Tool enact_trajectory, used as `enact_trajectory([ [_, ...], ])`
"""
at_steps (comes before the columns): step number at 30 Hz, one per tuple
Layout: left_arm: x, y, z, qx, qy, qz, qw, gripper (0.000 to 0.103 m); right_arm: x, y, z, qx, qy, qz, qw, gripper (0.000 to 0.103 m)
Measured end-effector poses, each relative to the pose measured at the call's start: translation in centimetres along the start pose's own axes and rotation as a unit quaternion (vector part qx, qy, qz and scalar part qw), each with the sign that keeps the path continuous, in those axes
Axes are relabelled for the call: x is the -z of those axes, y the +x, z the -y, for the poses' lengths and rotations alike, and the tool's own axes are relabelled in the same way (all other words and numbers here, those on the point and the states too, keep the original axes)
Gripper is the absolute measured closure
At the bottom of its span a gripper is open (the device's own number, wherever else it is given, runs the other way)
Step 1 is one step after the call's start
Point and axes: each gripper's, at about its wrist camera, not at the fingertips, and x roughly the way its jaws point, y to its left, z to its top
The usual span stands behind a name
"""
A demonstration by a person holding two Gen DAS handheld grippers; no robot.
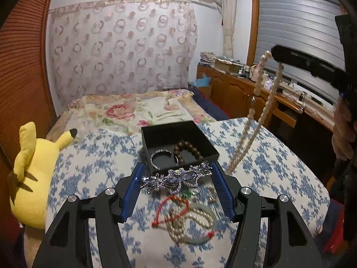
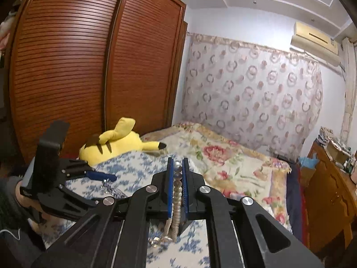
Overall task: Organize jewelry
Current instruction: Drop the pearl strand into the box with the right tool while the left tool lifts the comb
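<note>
Nearest us, the left gripper (image 1: 177,178) holds a jewelled brooch (image 1: 176,178) spanning its wide-set pads, long axis running left to right, just near of the black box (image 1: 178,143). We find the right gripper (image 2: 177,178) closed on a pearl necklace (image 1: 256,102), raised right of the box; its strands hang straight down, tail still above the floral quilt (image 1: 279,156). We judge that swinging could drop the tail outside the box, and that the brooch, barely pinched, could slip onto the loose pieces below.
</note>
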Motion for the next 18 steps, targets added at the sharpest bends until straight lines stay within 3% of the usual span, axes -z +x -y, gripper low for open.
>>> enact_trajectory([
  [12,-3.9,3.5,-2.0,-0.004,-0.009,0.002,0.9999,0.044,-4.4,4.4,3.6,0.002,0.006,0.021,1.0,0.095],
  [18,-4.9,5.5,-2.5,-0.006,-0.013,-0.008,0.9999,0.044,-2.8,7.3,5.3,-0.013,0.026,0.002,1.0,0.095],
])
